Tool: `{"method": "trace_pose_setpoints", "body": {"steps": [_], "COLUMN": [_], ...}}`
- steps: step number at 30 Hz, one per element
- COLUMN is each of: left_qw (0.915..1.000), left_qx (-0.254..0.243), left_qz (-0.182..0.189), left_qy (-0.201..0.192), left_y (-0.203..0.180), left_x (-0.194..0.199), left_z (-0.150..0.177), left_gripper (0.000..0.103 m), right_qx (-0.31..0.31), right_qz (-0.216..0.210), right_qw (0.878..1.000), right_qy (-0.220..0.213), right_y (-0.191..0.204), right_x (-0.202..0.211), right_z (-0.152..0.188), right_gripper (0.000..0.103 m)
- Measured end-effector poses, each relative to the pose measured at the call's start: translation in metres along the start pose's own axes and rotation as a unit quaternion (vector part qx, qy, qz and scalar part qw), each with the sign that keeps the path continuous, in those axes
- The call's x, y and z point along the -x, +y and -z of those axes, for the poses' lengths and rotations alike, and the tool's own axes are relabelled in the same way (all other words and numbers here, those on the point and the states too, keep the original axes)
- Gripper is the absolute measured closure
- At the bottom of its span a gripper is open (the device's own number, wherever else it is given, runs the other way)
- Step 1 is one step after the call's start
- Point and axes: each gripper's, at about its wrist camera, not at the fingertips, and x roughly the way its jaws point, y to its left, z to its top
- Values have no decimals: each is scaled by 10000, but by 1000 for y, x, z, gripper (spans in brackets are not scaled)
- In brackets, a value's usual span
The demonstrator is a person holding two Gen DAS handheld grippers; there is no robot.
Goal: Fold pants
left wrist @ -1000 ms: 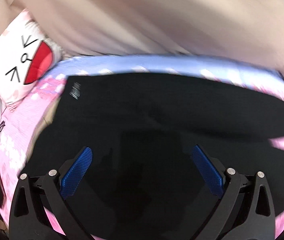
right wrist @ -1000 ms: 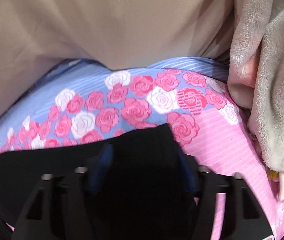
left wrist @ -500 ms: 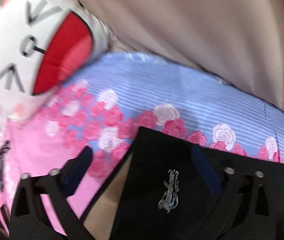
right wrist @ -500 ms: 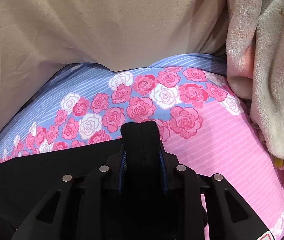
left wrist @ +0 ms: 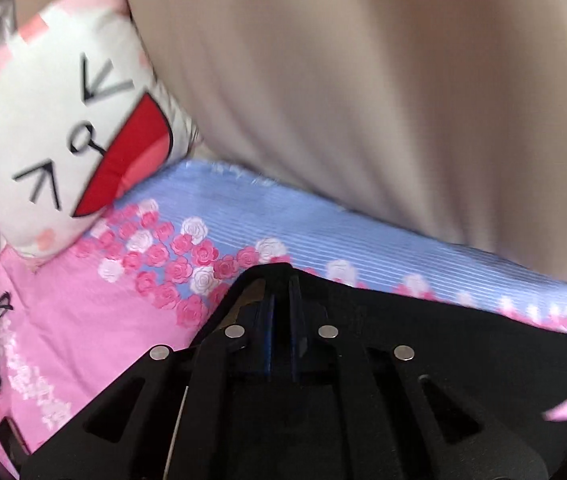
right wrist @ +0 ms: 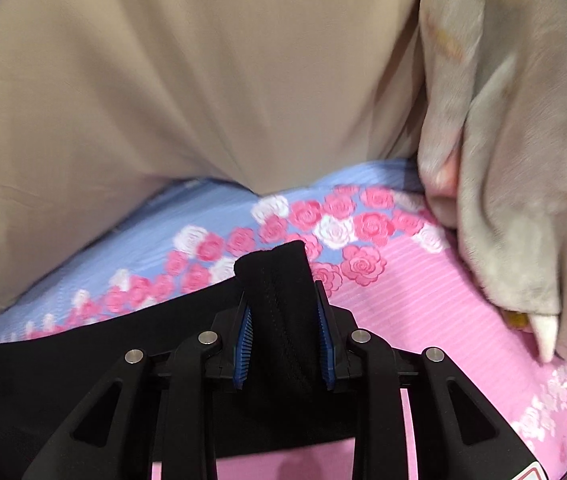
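Left wrist view: left gripper [left wrist: 281, 300] has just been closing and is now clamped on a corner of the pants [left wrist: 463, 340], fabric pinched thin between the pads. Right gripper [right wrist: 283, 304] is clamped on a thicker bunched corner with a seam. Both corners look raised off the bed [left wrist: 83, 320] while the rest of the pants sags between them, probably so the edge can be carried over for a fold. Around: cat pillow [left wrist: 55, 140] at left, beige curtain [left wrist: 363, 80] along the far side, grey plush blanket [right wrist: 523, 160] at right. Blanket and pillow crowd the ends; the far strip of bed is narrow.
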Motion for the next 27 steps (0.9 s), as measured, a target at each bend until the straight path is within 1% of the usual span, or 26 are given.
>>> {"method": "trace_pose_setpoints", "body": {"steps": [1,2,3,4,6,9,10,11,13,15,16,17,18,19,20,21,22,23,24,25,26,27], "left_qw": [9999,9997,9994,9993,9991,9988,9980,9967,9889,9814,9758,9725,9729,9756,9808,9862,9878,9881,9881,9877,9855,9831], "left_qx": [-75,-123,-186,-234,-372,-484,-539,-624,-902,-1074,-1135,-1139,-991,-865,-710,-557,-532,-552,-573,-596,-646,-728], "left_qz": [95,150,201,204,110,-95,-296,-434,-1006,-1374,-1645,-1793,-1827,-1759,-1570,-1374,-1347,-1397,-1426,-1414,-1420,-1419], "left_qy": [-111,-168,-214,-229,-179,30,172,299,614,806,882,958,1009,986,918,741,579,319,-53,-296,-673,-899], "left_y": [3,6,10,14,25,40,47,50,54,59,61,64,65,66,65,58,52,40,23,12,-7,-22], "left_x": [25,41,65,78,108,125,124,120,99,79,70,64,63,68,78,95,107,121,141,153,170,180], "left_z": [7,13,25,34,63,103,123,135,169,193,207,215,219,219,217,211,207,201,195,193,192,192], "left_gripper": [98,98,98,97,97,96,94,93,93,94,94,93,93,93,93,92,85,62,45,14,9,9], "right_qx": [44,82,154,221,308,432,493,573,625,577,548,512,466,453,434,409,387,375,362,321,215,115], "right_qz": [-99,-160,-247,-305,-385,-370,-323,-192,-31,81,158,175,248,326,412,470,544,609,716,776,785,736], "right_qw": [9999,9997,9992,9986,9977,9968,9968,9971,9977,9982,9984,9985,9985,9984,9982,9981,9977,9972,9962,9955,9956,9961], "right_qy": [-110,-176,-275,-363,-465,-560,-540,-469,-278,-137,-40,29,146,124,26,-36,-114,-220,-351,-428,-471,-481], "right_y": [0,-1,-1,-1,-7,-24,-30,-39,-56,-74,-83,-89,-96,-101,-105,-109,-110,-111,-113,-115,-118,-120], "right_x": [16,28,43,57,81,109,113,114,108,104,104,105,105,111,122,133,143,153,164,173,181,184], "right_z": [3,6,11,17,30,59,70,86,108,129,138,145,152,157,160,161,163,164,164,164,163,162], "right_gripper": [78,78,78,78,78,78,78,78,78,77,76,71,61,50,46,37,29,28,28,27,27,27]}}
